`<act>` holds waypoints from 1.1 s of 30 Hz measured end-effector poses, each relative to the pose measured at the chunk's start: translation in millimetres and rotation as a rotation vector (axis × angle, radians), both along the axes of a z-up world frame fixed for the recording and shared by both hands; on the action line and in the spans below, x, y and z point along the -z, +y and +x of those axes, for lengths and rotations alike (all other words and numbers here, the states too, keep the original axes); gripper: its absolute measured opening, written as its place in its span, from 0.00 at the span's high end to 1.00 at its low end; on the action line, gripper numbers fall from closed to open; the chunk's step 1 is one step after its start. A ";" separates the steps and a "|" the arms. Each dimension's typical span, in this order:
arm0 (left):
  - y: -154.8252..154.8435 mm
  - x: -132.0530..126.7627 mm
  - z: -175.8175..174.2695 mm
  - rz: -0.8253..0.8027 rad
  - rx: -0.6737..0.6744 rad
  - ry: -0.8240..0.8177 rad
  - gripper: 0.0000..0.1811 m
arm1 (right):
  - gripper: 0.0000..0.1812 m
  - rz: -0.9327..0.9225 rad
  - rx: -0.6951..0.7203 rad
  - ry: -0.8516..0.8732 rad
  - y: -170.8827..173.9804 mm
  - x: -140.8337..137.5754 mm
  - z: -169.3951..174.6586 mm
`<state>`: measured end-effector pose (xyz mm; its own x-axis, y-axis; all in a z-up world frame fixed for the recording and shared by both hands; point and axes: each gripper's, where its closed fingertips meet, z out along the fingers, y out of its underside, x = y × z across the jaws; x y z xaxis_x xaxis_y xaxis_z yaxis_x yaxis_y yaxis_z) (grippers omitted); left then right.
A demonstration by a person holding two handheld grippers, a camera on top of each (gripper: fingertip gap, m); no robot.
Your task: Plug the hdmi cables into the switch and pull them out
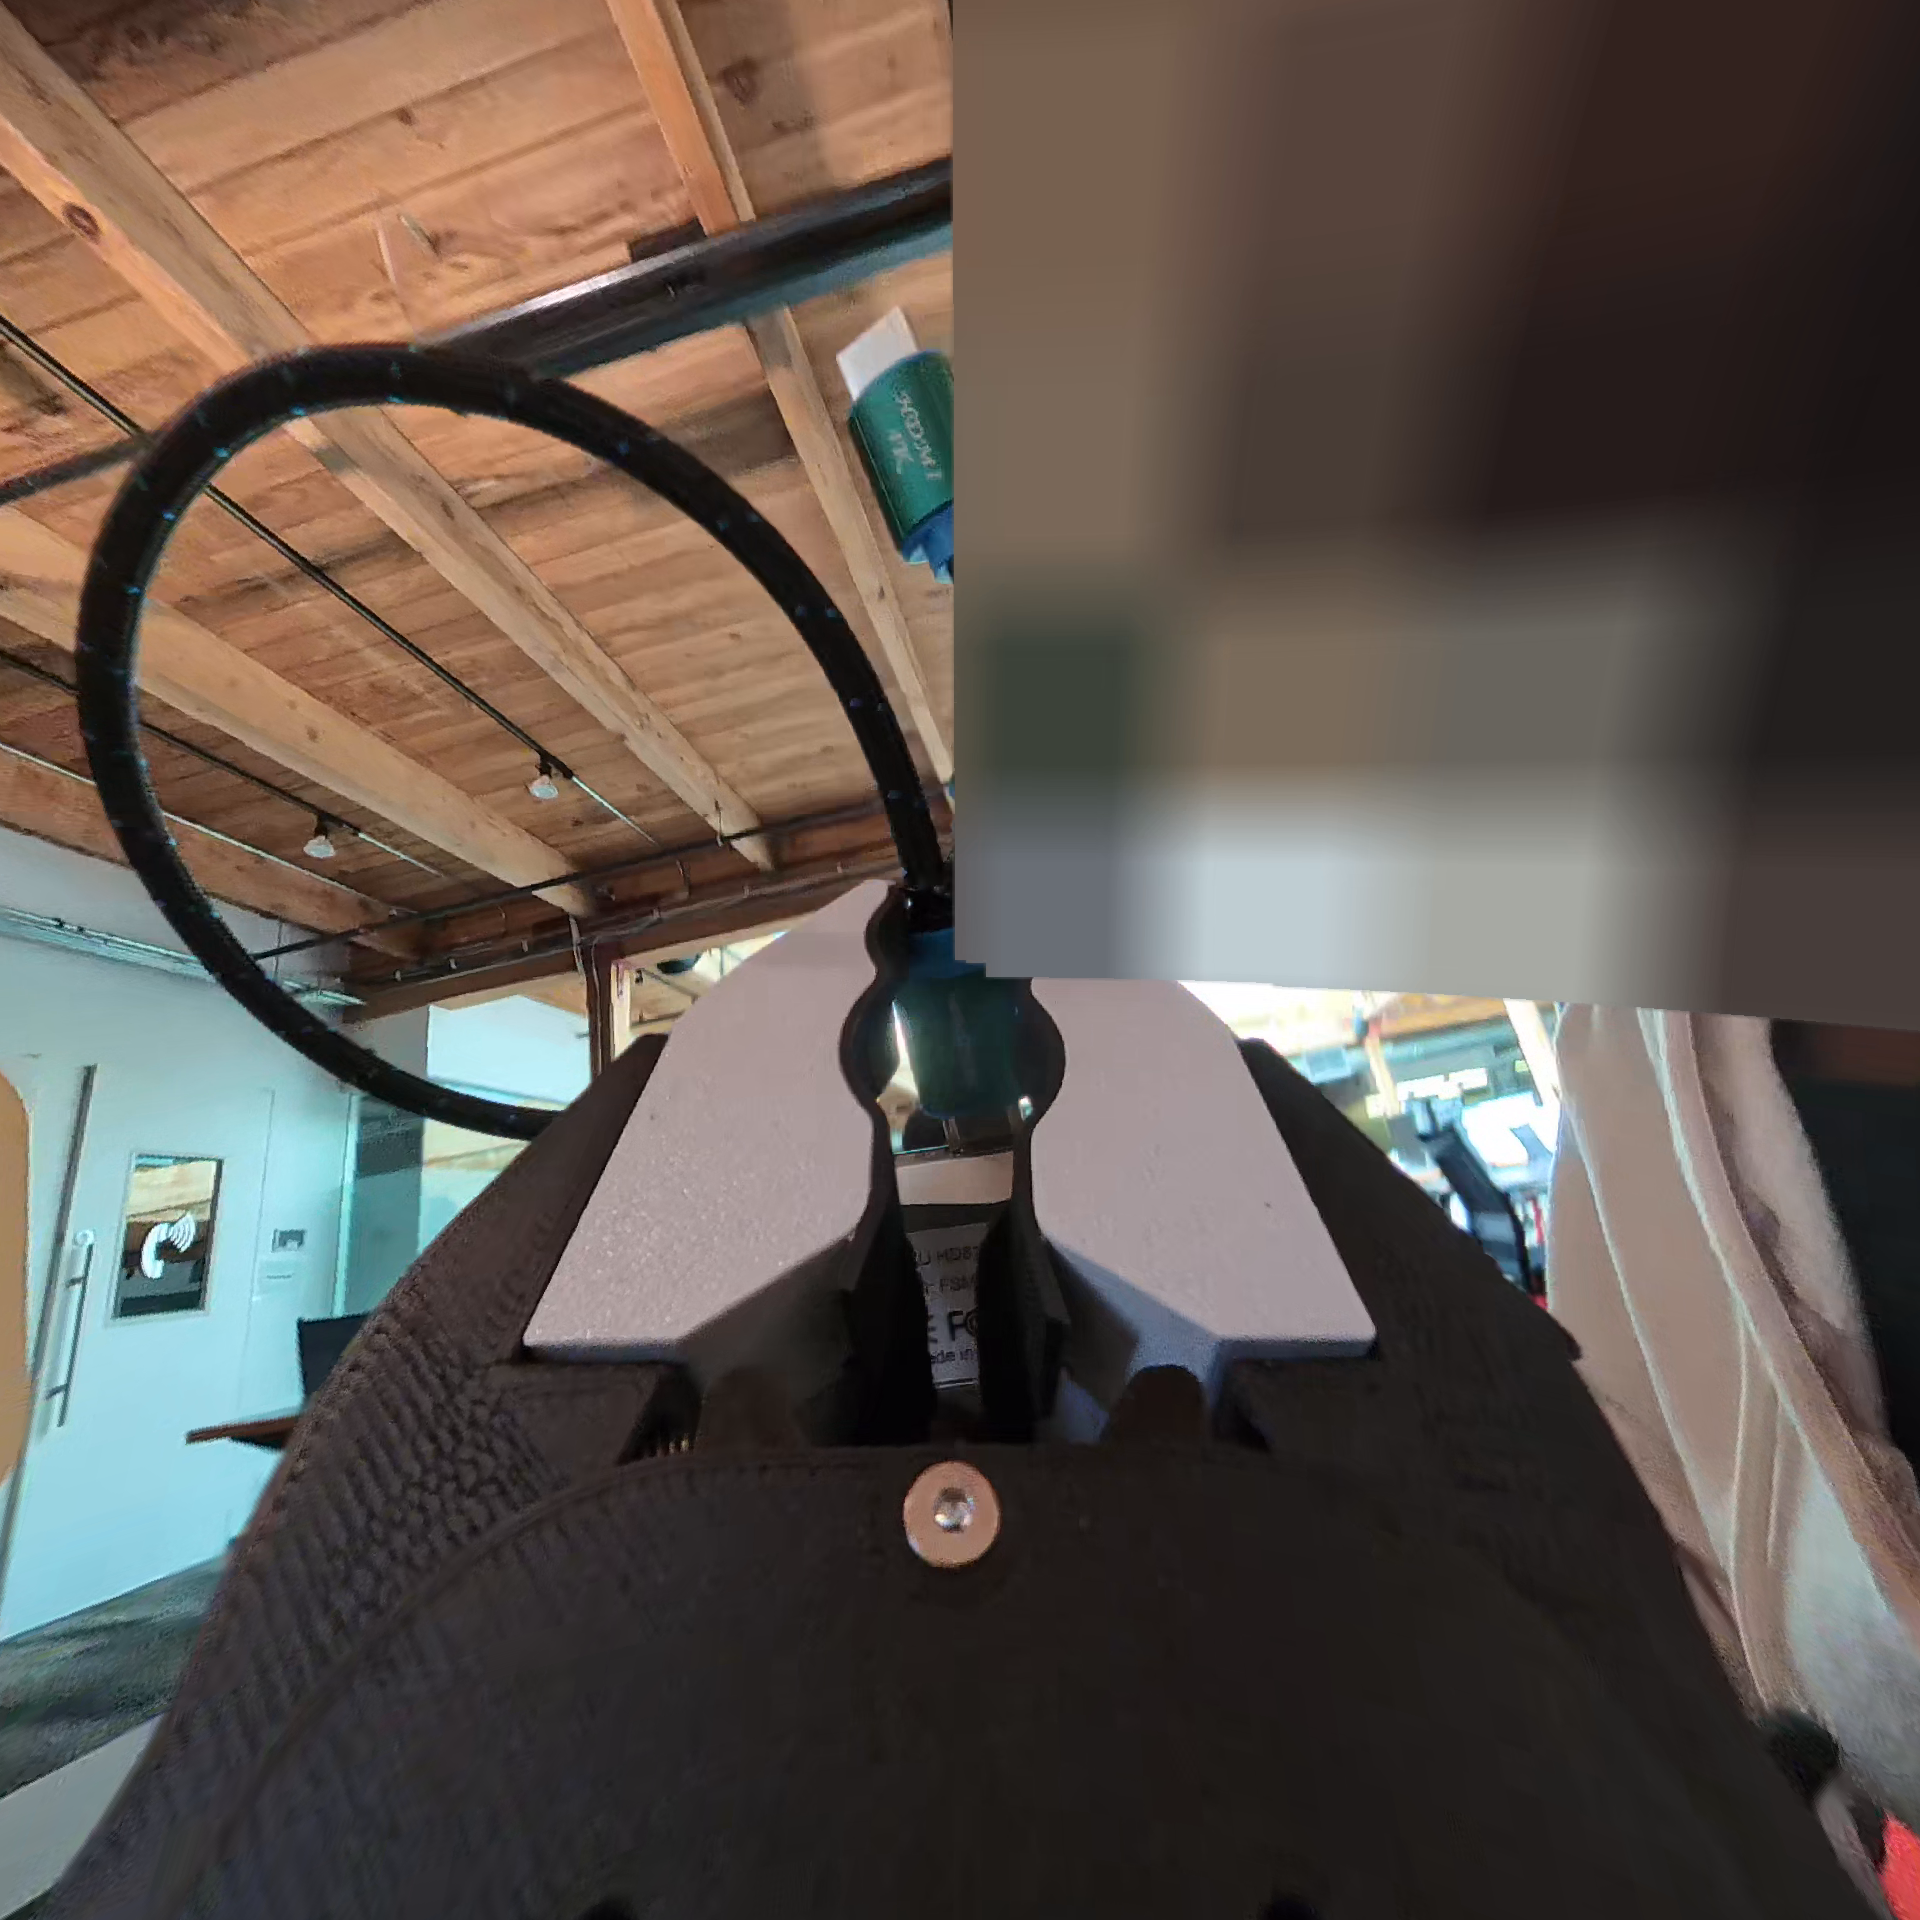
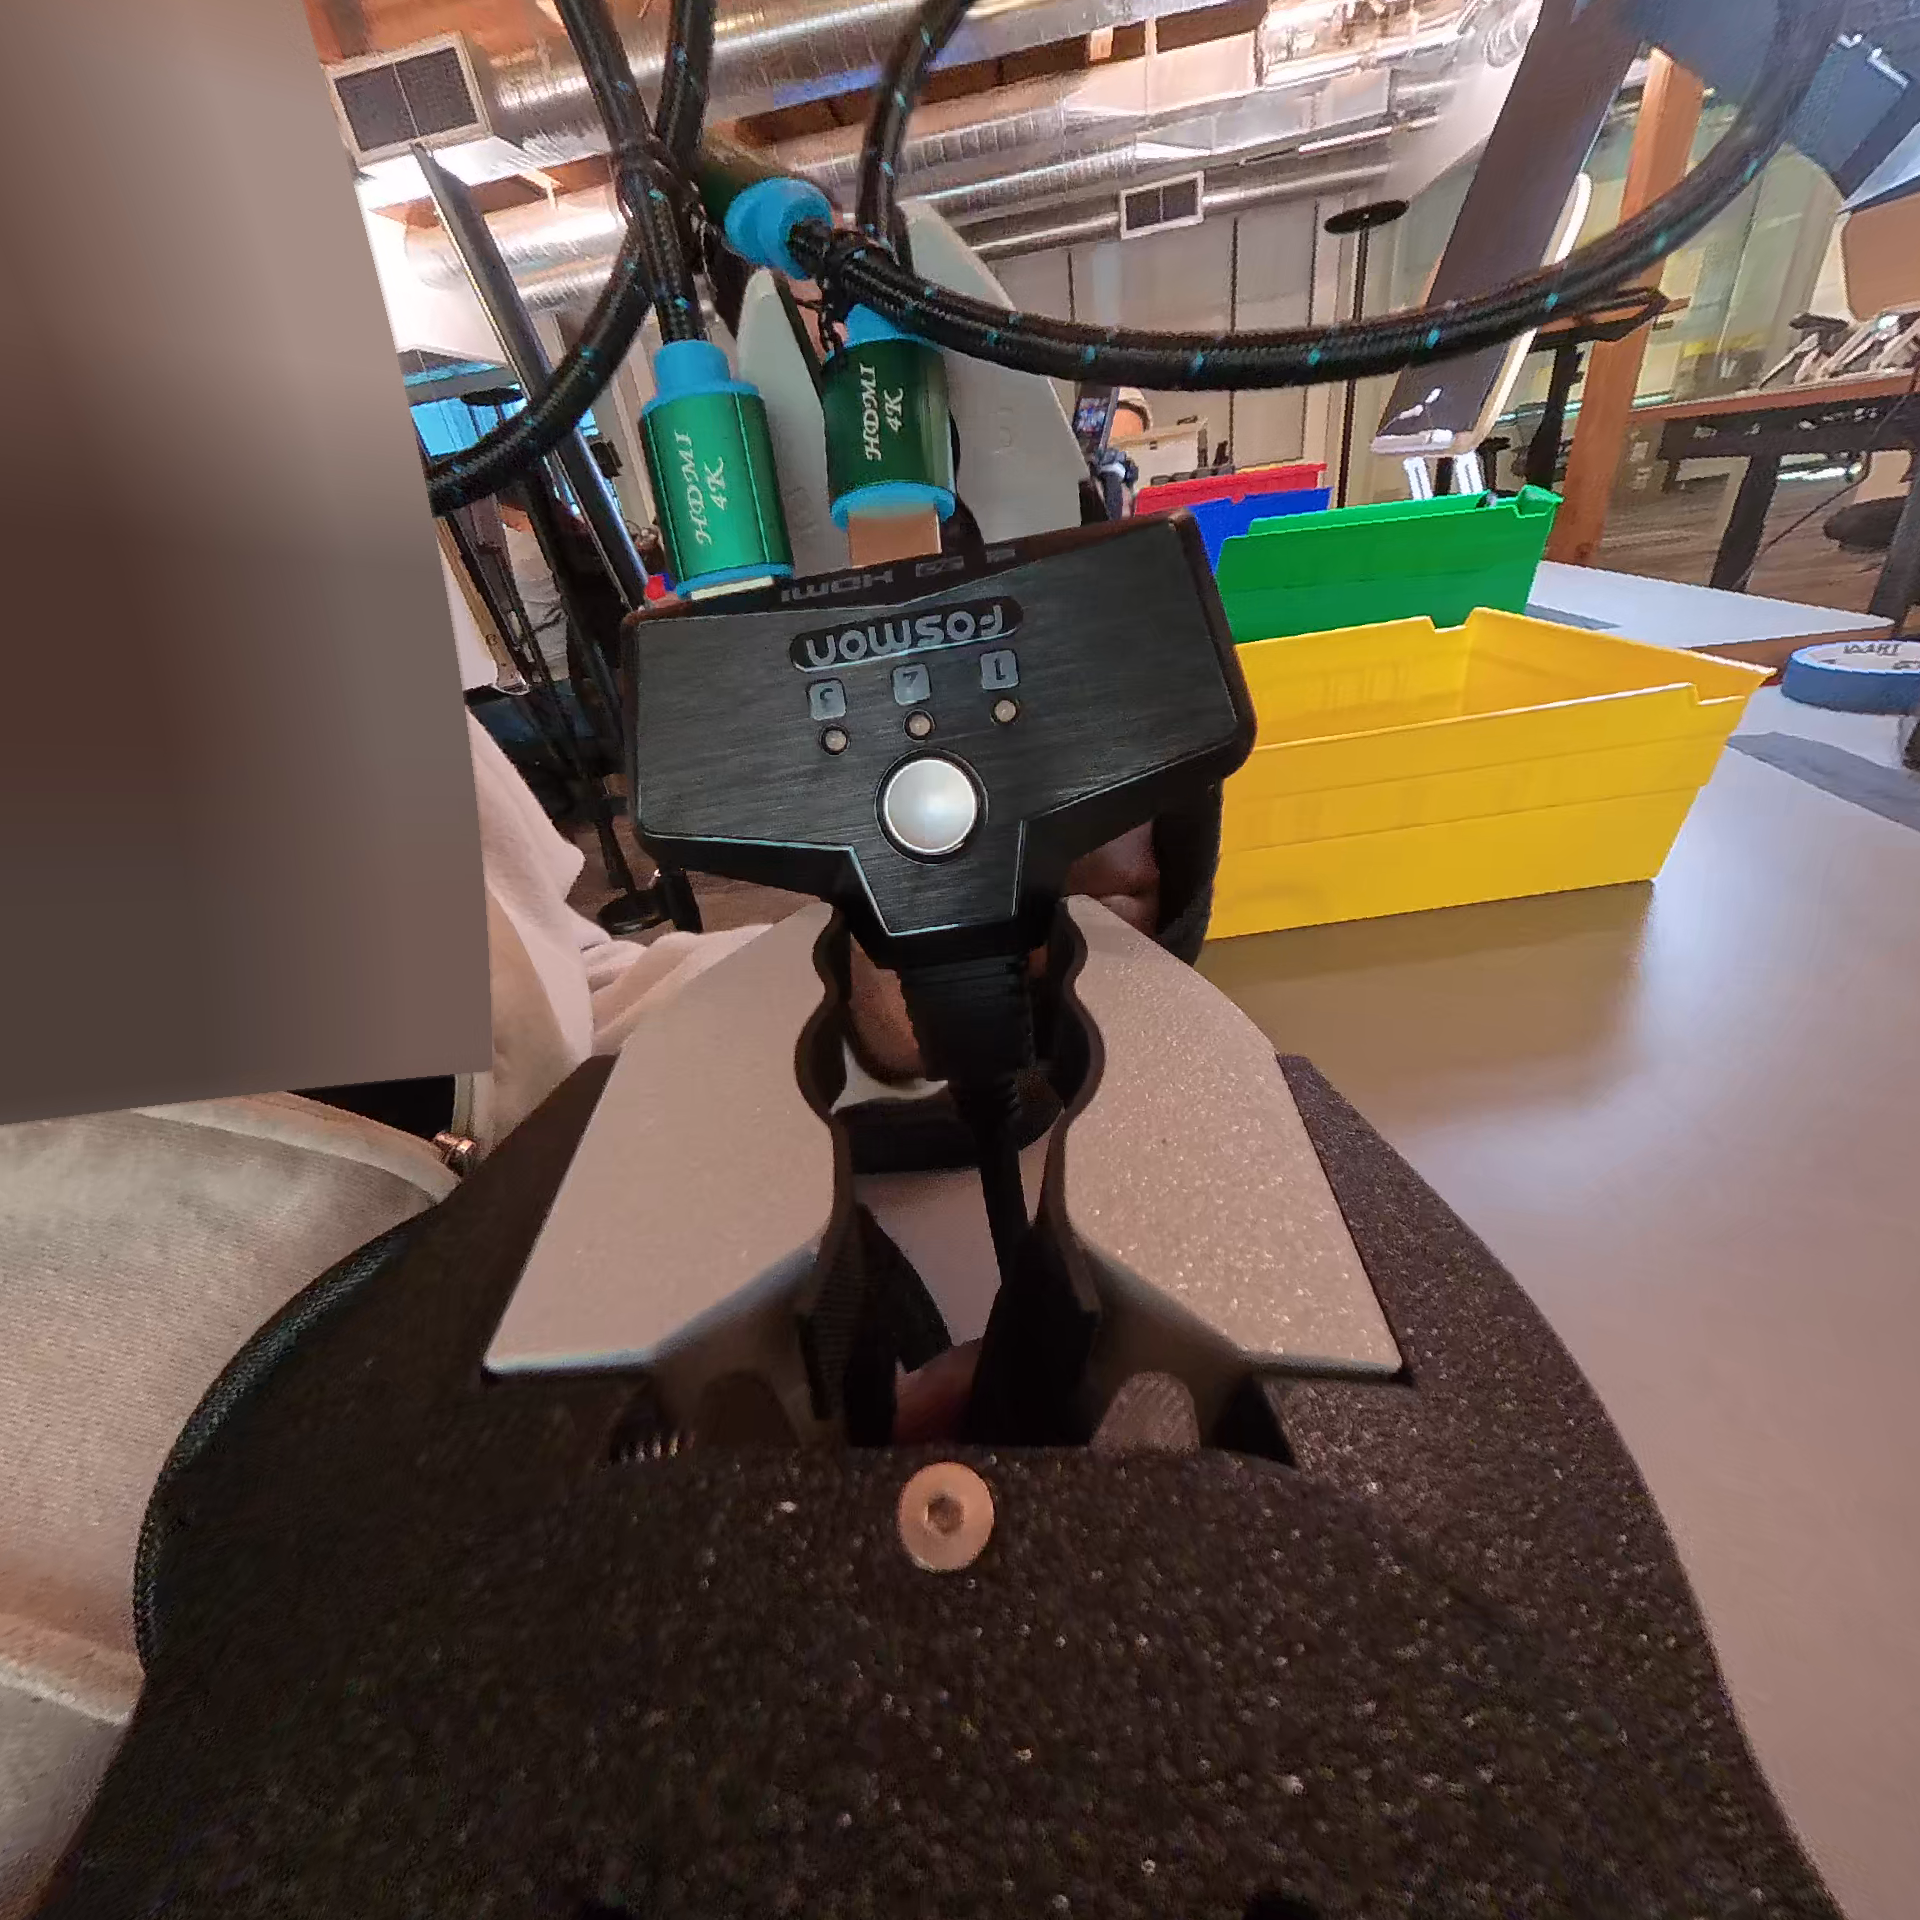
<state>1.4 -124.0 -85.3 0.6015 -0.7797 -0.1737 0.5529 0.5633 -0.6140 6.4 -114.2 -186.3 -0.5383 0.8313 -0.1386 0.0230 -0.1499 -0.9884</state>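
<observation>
In the right wrist view the black HDMI switch is held up in the air. My right gripper is shut on its black tail cable just below the body. A green HDMI plug sits fully in the left port. A second green plug stands at the middle port with its gold connector partly showing. My left gripper is shut on that plug, above the switch's labelled underside. A loose green plug with a white cap hangs above on the braided cable.
A yellow bin and a green bin stand on the grey table to the right, with a blue tape roll beyond. A person in light clothing is close on the left. Braided cables loop overhead.
</observation>
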 end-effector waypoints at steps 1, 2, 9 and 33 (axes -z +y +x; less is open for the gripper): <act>-0.1 1.2 1.4 -0.003 -0.010 0.036 0.91 | 0.80 0.004 -0.003 -0.007 -0.6 1.2 0.1; -0.5 2.1 1.5 -0.008 -0.012 0.063 0.91 | 0.80 0.005 -0.005 -0.009 -0.9 1.7 0.2; 3.5 12.4 1.0 -0.126 -0.001 0.255 0.91 | 0.80 0.041 0.025 -0.058 1.1 9.4 -2.6; 13.4 35.5 -12.3 -0.535 -0.097 0.500 0.91 | 0.80 0.096 0.116 -0.097 11.8 23.3 -11.7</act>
